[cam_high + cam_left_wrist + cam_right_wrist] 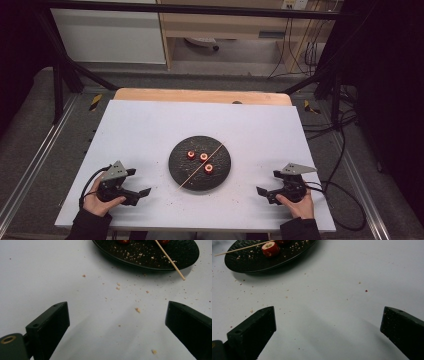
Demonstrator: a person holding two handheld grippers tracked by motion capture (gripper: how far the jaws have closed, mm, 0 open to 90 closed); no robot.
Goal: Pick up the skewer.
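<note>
A round black plate (180, 172) sits at the middle of the white table top. On it lie three small red hollow pieces (203, 157) and a thin wooden skewer (197, 168) that juts over the plate's near rim. My left gripper (137, 196) rests low at the near left, open and holding nothing. Its own view shows the plate (140, 261) and the skewer's tip (175, 267) ahead. My right gripper (264, 194) is at the near right, open with nothing in it. One red piece (270, 249) on the plate (249, 265) appears at the upper left of the right gripper view.
Crumbs (137, 310) are scattered on the white board (150, 130) around the plate. A wooden table edge (200, 96) shows behind the board. Black frame posts (57, 75) and cables (345, 150) flank the table.
</note>
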